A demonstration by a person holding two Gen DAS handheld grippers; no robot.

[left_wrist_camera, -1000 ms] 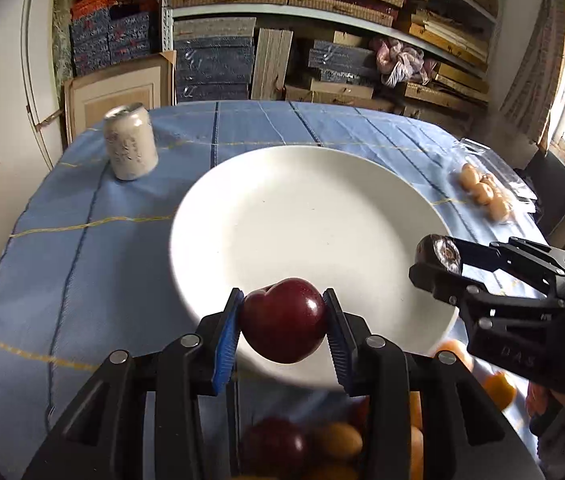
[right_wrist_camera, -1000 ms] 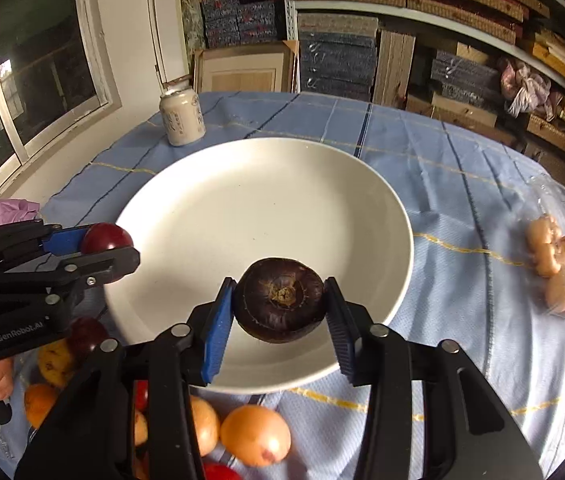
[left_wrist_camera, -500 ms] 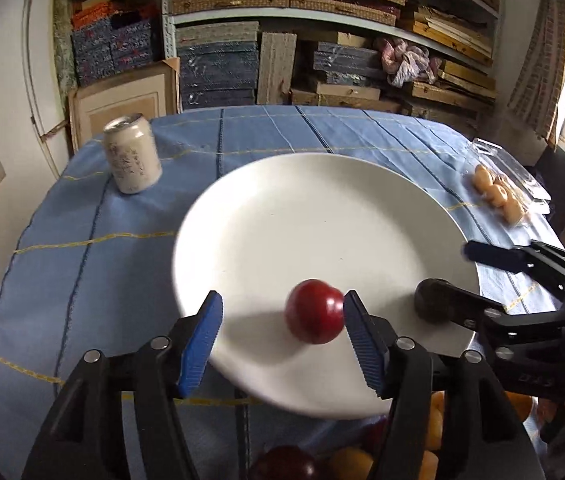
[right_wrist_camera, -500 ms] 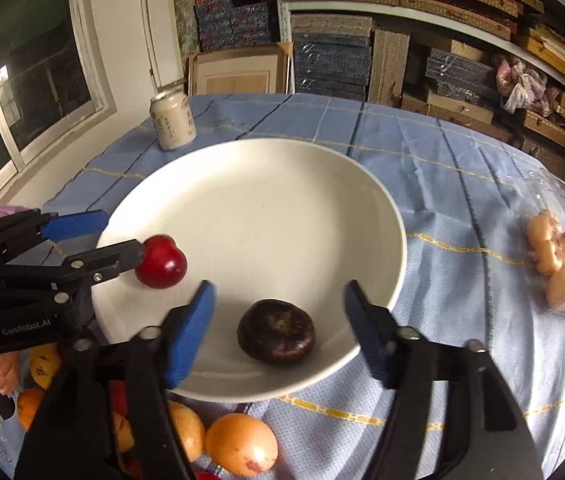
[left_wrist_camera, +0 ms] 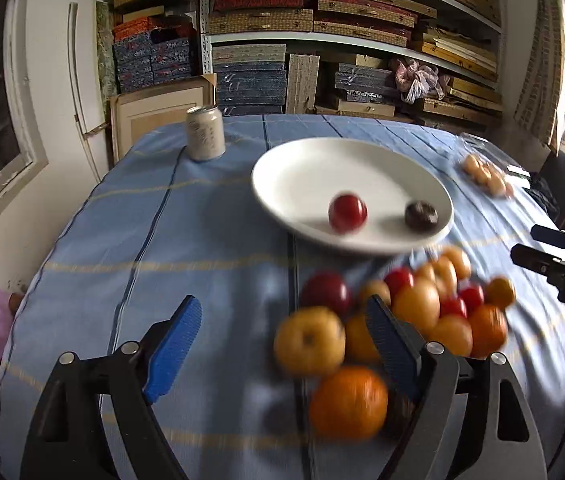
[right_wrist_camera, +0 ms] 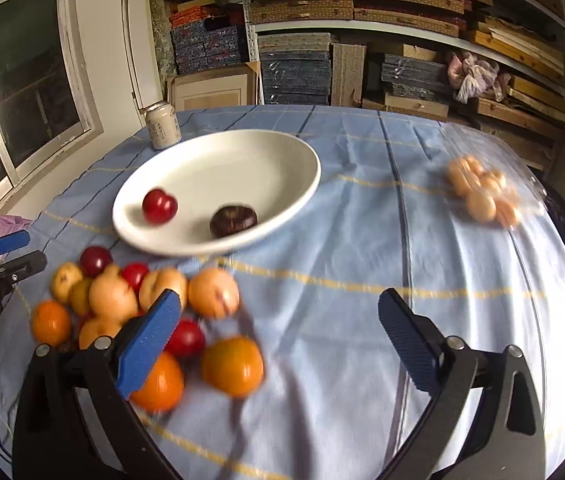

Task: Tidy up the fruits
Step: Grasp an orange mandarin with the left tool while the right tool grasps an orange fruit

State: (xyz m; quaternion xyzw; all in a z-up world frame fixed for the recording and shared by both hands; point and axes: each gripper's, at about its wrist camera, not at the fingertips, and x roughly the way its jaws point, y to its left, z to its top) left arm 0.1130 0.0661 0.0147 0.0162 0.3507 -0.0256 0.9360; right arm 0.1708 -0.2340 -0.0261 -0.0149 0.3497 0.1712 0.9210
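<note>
Both tongs have drawn back from the white plate [left_wrist_camera: 282,172], their jaws just opened wide and empty: left tongs [left_wrist_camera: 282,344] beside the loose fruit pile [left_wrist_camera: 402,312] (blurred), right tongs [right_wrist_camera: 278,332] over bare tabletop [right_wrist_camera: 362,240]; red plum [right_wrist_camera: 159,206] and dark fruit [right_wrist_camera: 233,221] lie on the plate, well ahead

A storeroom: shelves [left_wrist_camera: 346,36] crammed with stacked boxes behind a cloth-covered table [left_wrist_camera: 202,240].
</note>
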